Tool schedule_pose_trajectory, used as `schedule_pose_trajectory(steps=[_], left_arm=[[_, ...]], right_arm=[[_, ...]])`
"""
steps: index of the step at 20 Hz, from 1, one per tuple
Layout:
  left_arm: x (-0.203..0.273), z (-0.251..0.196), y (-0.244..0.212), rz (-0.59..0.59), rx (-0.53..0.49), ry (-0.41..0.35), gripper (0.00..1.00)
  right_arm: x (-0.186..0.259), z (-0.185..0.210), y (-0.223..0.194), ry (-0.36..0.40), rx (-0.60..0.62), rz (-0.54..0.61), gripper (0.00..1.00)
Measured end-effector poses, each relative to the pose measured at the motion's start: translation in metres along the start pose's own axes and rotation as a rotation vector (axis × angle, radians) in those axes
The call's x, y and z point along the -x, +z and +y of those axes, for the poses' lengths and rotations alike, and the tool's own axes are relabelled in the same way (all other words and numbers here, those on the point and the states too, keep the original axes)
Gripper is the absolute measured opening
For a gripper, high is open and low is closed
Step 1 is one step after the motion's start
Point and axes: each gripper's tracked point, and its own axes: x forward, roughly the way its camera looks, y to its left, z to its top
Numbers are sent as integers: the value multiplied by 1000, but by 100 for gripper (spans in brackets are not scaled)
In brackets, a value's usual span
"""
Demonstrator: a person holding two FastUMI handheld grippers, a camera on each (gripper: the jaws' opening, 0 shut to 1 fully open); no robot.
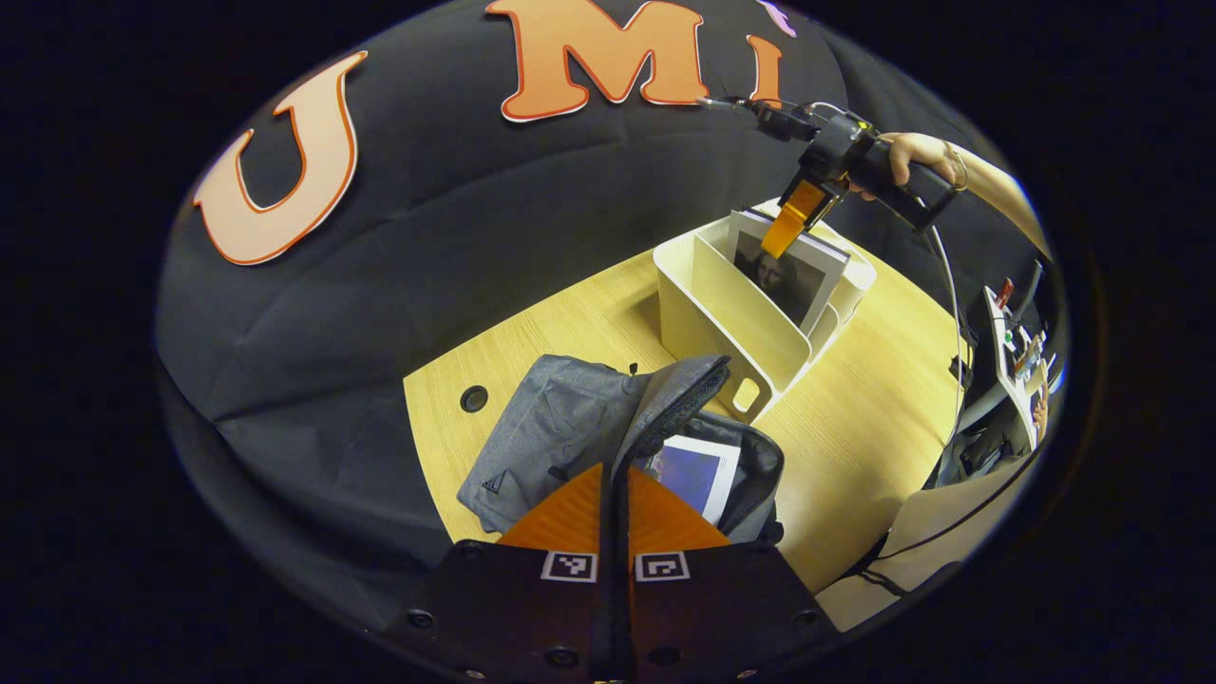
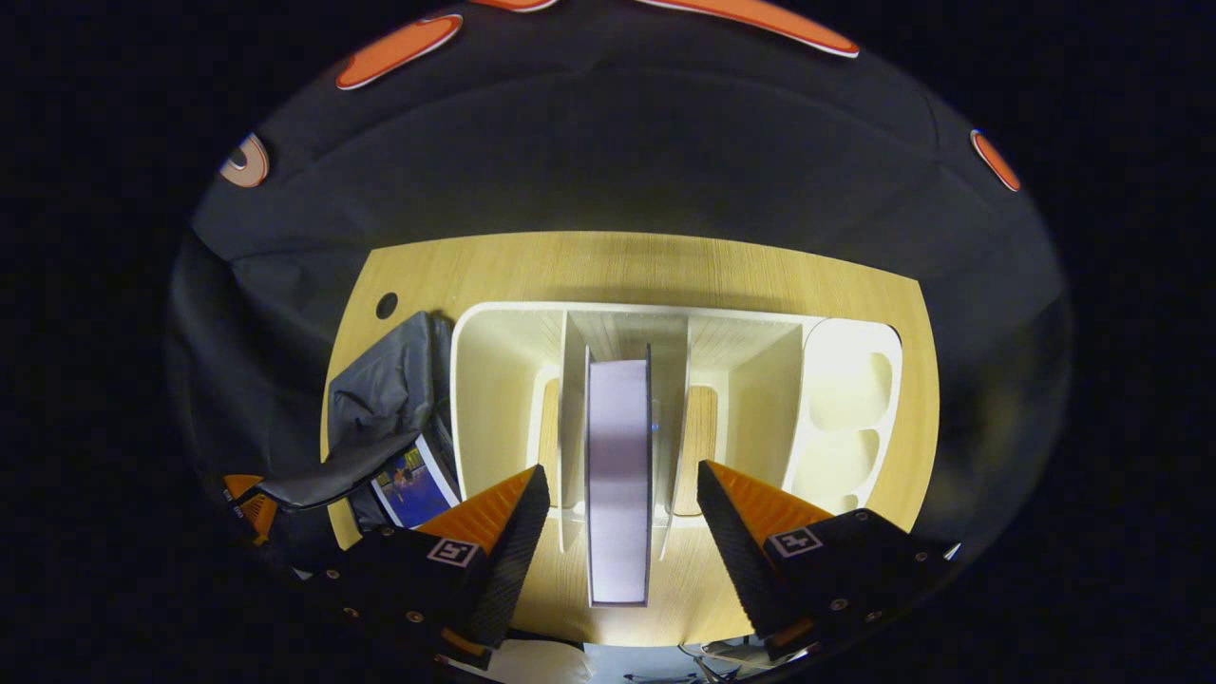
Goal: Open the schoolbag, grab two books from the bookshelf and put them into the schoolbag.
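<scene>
The grey schoolbag [image 1: 560, 427] lies open on the wooden table, and a blue-covered book [image 1: 698, 470] sits in its mouth. My left gripper [image 1: 613, 489] is shut on the bag's flap [image 1: 674, 389] and holds it up. The white bookshelf [image 1: 722, 313] behind it holds one upright book [image 1: 788, 275] with a portrait cover. A hand [image 1: 917, 152] holds my right gripper [image 1: 793, 218] over that book's top. In the right gripper view the right gripper [image 2: 619, 467] is open, its fingers either side of the book's top edge [image 2: 617, 418] and apart from it. The bag [image 2: 380, 389] lies to the left.
The bookshelf [image 2: 503, 309] has several slots and a small tray section [image 2: 850, 399] on its right. A round cable hole [image 1: 473, 398] is in the table [image 1: 855, 427] left of the bag. Cables and cluttered equipment [image 1: 1016, 361] stand past the table's right edge.
</scene>
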Motion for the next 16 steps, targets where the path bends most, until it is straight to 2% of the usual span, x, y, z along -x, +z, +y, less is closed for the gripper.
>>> schedule_pose_trajectory(steps=[1, 2, 3, 4, 5, 6, 7, 11, 16], left_arm=[[-1, 1, 0, 1, -1, 1, 1], [-1, 2, 0, 4, -2, 3, 1], [-2, 3, 0, 6, -2, 2, 1], [-3, 2, -1, 9, -2, -1, 1], [-3, 2, -1, 10, -7, -6, 1], [-4, 2, -1, 9, -15, -11, 1], [-4, 2, 1, 6, -21, -17, 1], [-4, 4, 2, -17, -46, -59, 1], [-4, 11, -1, -55, -93, -103, 1]], right_arm=[[-6, 1, 1, 1, -7, 6, 86], [-11, 0, 1, -3, -15, 13, 81], [-19, 0, 0, -8, -18, 28, 65], [-24, -3, -2, -20, -20, 40, 70], [-27, -4, -4, -25, -30, 48, 47], [-18, -1, 0, -32, -41, 40, 46], [-22, -4, -2, -42, -44, 35, 39], [14, 0, -10, -57, -65, 8, 38], [92, 9, -12, -84, -78, -102, 36]])
